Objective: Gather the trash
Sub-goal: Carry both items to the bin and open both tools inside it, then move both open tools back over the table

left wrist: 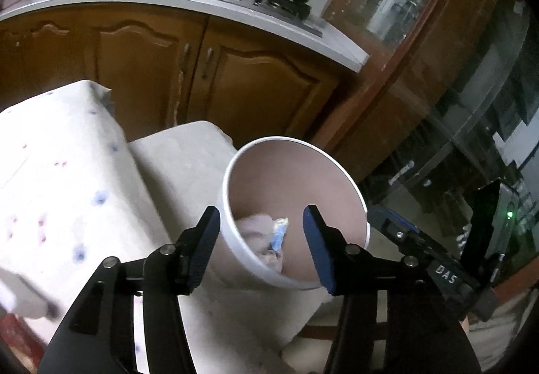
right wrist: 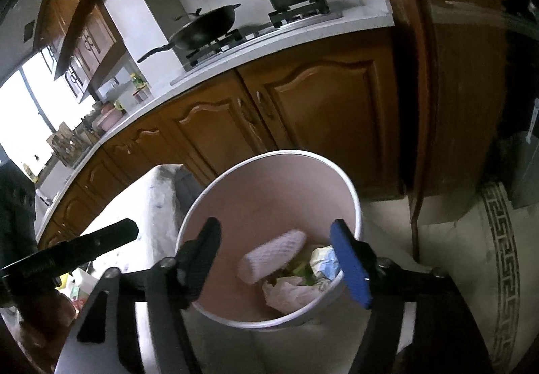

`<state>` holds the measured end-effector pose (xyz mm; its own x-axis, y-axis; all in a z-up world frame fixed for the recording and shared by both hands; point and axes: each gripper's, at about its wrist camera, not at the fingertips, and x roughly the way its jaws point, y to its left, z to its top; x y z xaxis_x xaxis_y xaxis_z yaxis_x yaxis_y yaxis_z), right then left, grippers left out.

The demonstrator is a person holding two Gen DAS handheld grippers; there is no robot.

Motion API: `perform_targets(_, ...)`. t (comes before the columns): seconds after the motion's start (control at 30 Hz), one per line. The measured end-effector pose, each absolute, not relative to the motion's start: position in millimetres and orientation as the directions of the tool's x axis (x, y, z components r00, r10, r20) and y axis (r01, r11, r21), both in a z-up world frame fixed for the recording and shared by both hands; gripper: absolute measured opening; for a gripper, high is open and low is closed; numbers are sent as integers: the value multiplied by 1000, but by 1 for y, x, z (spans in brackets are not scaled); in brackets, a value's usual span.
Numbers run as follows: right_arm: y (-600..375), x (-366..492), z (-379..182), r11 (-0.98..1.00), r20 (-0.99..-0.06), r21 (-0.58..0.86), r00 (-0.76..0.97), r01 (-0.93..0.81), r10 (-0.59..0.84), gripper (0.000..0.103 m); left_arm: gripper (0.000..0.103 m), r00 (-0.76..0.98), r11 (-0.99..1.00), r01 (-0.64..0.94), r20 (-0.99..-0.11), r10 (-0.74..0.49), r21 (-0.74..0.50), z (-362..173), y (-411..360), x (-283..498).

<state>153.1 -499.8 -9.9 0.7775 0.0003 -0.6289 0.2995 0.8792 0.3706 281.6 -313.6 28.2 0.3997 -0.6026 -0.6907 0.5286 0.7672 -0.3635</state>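
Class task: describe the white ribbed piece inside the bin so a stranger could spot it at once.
Below the stove counter stands a round white bin. On its floor lies the ribbed white piece, flat and oblong, left of the crumpled wrappers.

White bin (right wrist: 350, 202), pinkish inside; brown cabinets (right wrist: 323, 111); blue-dotted white cloth (left wrist: 67, 178).

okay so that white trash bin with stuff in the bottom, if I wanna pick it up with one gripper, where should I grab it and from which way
Probably grip the rim of the white bin, one finger inside the wall and one outside, coming down from above. The bin stands upright with its mouth open, it looks too wide for the right gripper to span, and the trash lies low, clear of the rim.
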Motion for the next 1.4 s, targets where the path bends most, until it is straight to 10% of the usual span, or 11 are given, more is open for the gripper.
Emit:
perform_targets(0.27, -477, 142, 3, 880, -585, 403, 810, 252, 36, 93, 61, 477, 805, 468, -662, -578, -365, 36, -256, 258)
perform_targets(1.4, -316, 143, -7, 906, -564, 420, 770, -43, 299, 94, 65, 664, 926, 144, -660, -352, -349, 17, -42, 190)
